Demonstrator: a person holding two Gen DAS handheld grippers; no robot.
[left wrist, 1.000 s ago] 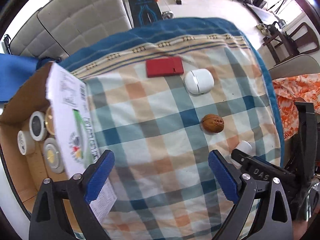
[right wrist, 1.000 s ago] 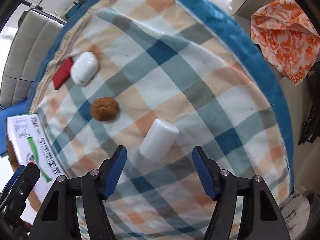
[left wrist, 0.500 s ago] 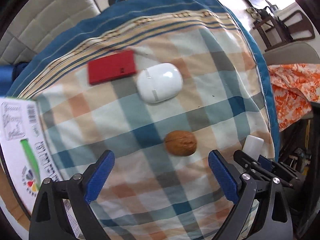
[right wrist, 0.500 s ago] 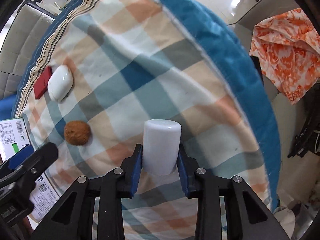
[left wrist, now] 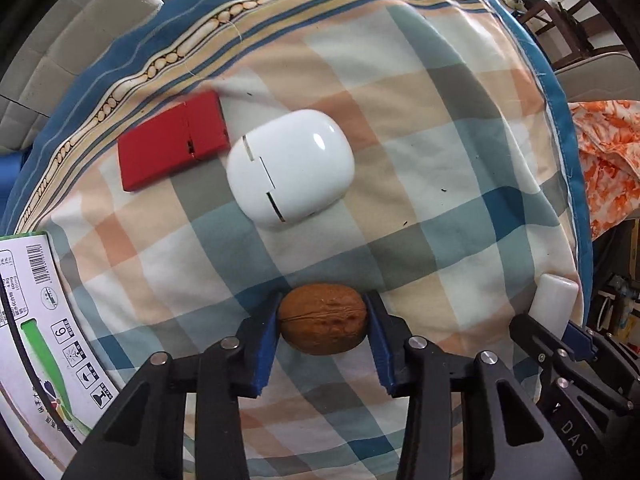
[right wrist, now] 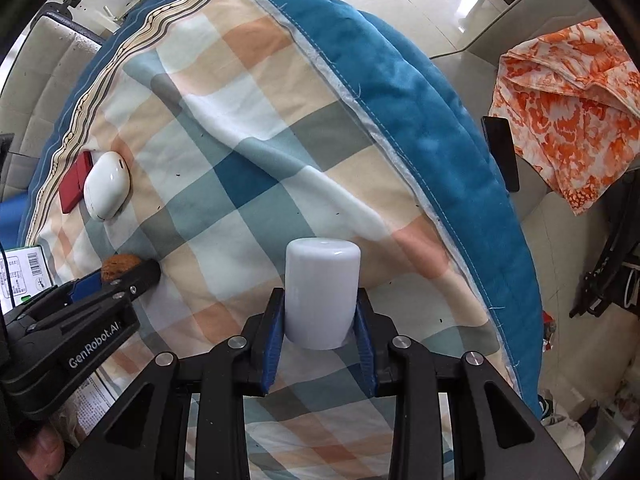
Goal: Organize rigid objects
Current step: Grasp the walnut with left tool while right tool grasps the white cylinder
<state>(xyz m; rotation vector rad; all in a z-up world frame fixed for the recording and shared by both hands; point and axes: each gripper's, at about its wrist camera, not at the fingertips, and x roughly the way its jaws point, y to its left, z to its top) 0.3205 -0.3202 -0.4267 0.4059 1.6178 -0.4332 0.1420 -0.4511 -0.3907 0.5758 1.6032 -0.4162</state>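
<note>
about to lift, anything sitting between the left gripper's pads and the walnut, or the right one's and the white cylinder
Nothing visible. The left gripper has its pads directly against the walnut, and the right gripper is clamped straight on the white cylinder.

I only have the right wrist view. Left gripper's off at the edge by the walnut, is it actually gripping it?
Observer: Yes. The left gripper is shut on the walnut, a pad on each end.
Operator: What lies ahead of it?
Observer: A white case, its lid seam facing up.
Operator: The red thing beside that?
Observer: A flat red box, touching the case's corner.
</note>
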